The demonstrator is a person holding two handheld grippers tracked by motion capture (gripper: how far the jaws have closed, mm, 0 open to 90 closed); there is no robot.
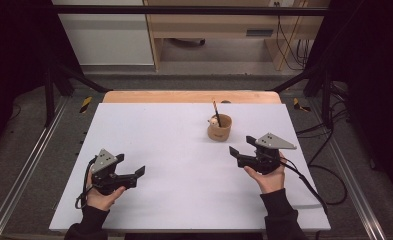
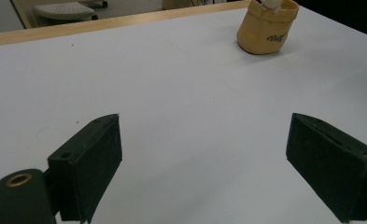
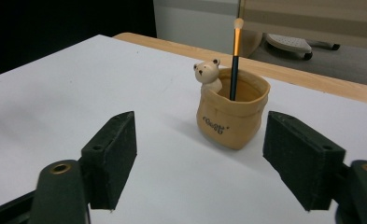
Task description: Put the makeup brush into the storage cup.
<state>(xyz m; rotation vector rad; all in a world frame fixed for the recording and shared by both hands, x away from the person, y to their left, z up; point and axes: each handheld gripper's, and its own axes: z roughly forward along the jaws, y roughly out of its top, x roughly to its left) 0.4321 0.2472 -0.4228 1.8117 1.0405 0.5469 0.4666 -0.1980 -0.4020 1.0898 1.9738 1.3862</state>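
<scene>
Lab, metal frame (image 1: 44,150), trailing cables (image 1: 329,165)

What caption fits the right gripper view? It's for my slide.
Open right gripper facing a tan bear pot holding a pencil.

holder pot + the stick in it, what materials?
Holder pot: probably glazed ceramic or resin, tan with a soft sheen, moulded like a sack with a rolled rim and a small bear figure. Stick: looks like a pencil, likely painted wood, dark shaft, shiny gold band, pale tip resembling an eraser.
</scene>
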